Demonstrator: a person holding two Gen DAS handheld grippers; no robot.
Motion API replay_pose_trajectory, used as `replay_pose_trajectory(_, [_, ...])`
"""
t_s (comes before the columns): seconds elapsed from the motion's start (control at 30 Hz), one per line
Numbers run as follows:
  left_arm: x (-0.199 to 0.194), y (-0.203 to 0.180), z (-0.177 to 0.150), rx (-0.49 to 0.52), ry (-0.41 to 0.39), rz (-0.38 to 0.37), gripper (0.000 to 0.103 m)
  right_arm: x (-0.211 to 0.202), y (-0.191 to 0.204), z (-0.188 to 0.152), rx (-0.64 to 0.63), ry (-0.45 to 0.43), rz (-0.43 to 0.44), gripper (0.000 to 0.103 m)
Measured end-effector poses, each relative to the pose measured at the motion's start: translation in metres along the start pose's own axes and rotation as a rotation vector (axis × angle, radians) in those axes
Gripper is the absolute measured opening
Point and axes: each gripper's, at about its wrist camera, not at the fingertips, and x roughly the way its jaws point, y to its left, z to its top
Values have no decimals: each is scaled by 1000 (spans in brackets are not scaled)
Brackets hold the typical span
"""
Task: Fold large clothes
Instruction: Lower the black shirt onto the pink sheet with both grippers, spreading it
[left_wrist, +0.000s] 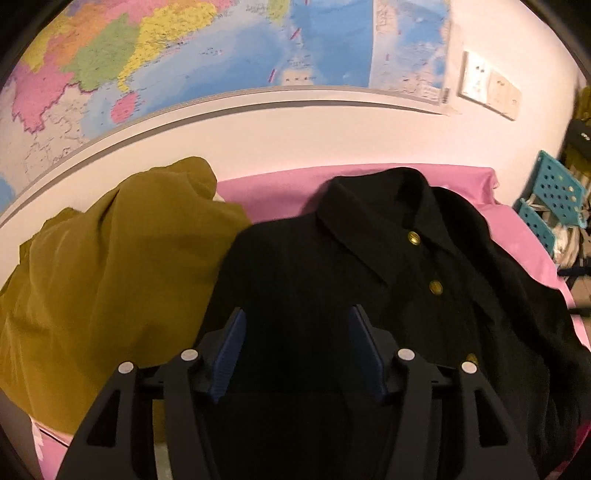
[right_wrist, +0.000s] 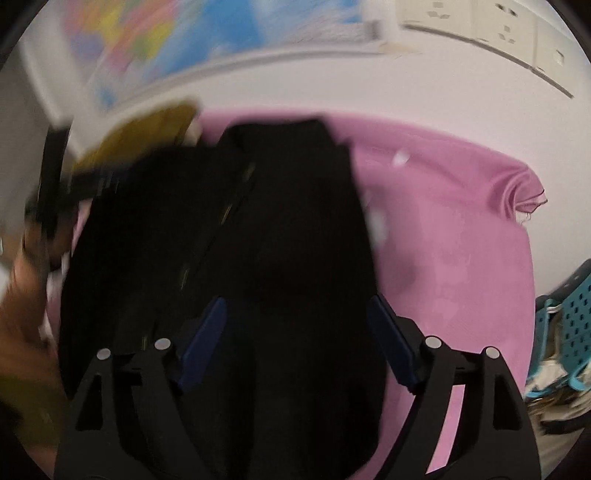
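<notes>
A black collared garment (left_wrist: 332, 266) with gold buttons lies on the pink sheet (left_wrist: 280, 188), collar towards the wall. My left gripper (left_wrist: 297, 325) hovers over its left half, jaws open, blue pads (left_wrist: 229, 350) apart and empty. In the blurred right wrist view the same black garment (right_wrist: 258, 229) fills the middle. My right gripper (right_wrist: 295, 314) is above it, jaws wide open with nothing between them. The left gripper and the hand holding it (right_wrist: 33, 258) show at the left edge of that view.
A mustard-yellow garment (left_wrist: 110, 280) lies bunched to the left of the black one, also in the right wrist view (right_wrist: 147, 129). A wall map (left_wrist: 184, 55) hangs behind. A teal perforated basket (left_wrist: 554, 199) stands right of the pink sheet (right_wrist: 461, 240).
</notes>
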Motion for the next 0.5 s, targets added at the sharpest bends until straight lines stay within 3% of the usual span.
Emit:
replay_pose_trajectory(0.1, [-15,1,-20,-19,-24,-8,59,-2,30,-29,-88,21,-44,80])
replay_pose_trajectory(0.13, [-21,0,-25,-26,-28,-14,59,2,40,-36,-143,29,-82,76])
replay_pose_trajectory(0.17, [-25,2,-29,-33,-35,-21,60,6,45,-41,-168,31,-105,66])
replay_pose_trajectory(0.2, [-28,3,-30,-37,-39,-21,61,9,44,-42,-155,47,-118,28])
replay_pose_trajectory(0.23, [-30,4,-33,-41,-44,-18,61,13,35,-44,-102,77,-115,4])
replay_pose_trajectory(0.33, [-37,9,-40,-53,-50,-2,61,-9,9,-44,-17,2,-97,2])
replay_pose_trajectory(0.4, [-44,16,-44,-66,-53,4,61,-41,-18,-36,78,-96,-93,2])
replay_pose_trajectory(0.5, [-58,29,-49,-89,-65,24,61,-85,-72,-29,216,-221,-170,2])
